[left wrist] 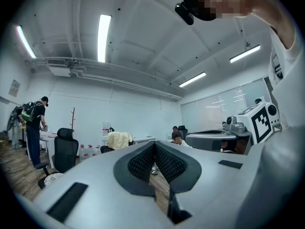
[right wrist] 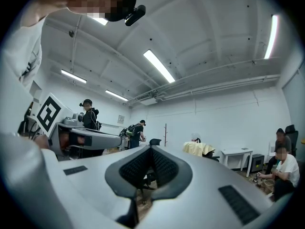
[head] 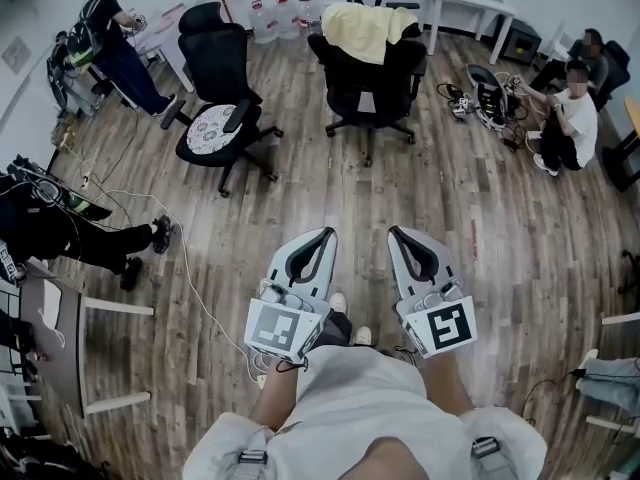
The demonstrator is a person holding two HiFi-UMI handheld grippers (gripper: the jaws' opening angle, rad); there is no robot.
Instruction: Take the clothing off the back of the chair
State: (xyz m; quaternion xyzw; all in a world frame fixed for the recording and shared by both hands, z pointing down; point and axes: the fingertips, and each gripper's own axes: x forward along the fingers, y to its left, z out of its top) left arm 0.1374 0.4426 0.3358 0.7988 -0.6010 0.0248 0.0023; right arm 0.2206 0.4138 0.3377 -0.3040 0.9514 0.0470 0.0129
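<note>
A pale yellow garment point(head: 365, 30) hangs over the back of a black office chair point(head: 372, 83) across the room, at the top middle of the head view. It shows small in the left gripper view point(left wrist: 119, 140) and in the right gripper view point(right wrist: 199, 148). My left gripper point(head: 328, 233) and right gripper point(head: 393, 231) are held side by side in front of me, pointing level toward the chair and well short of it. Both are shut with nothing between the jaws point(left wrist: 154, 145) point(right wrist: 151, 149).
A second black chair point(head: 215, 118) with a patterned seat stands left of the garment's chair. A person stands at back left point(head: 115, 43), and others sit on the floor at right point(head: 570, 118). A white table point(head: 465, 3), water bottles point(head: 280, 18) and a floor cable point(head: 190, 278) are around.
</note>
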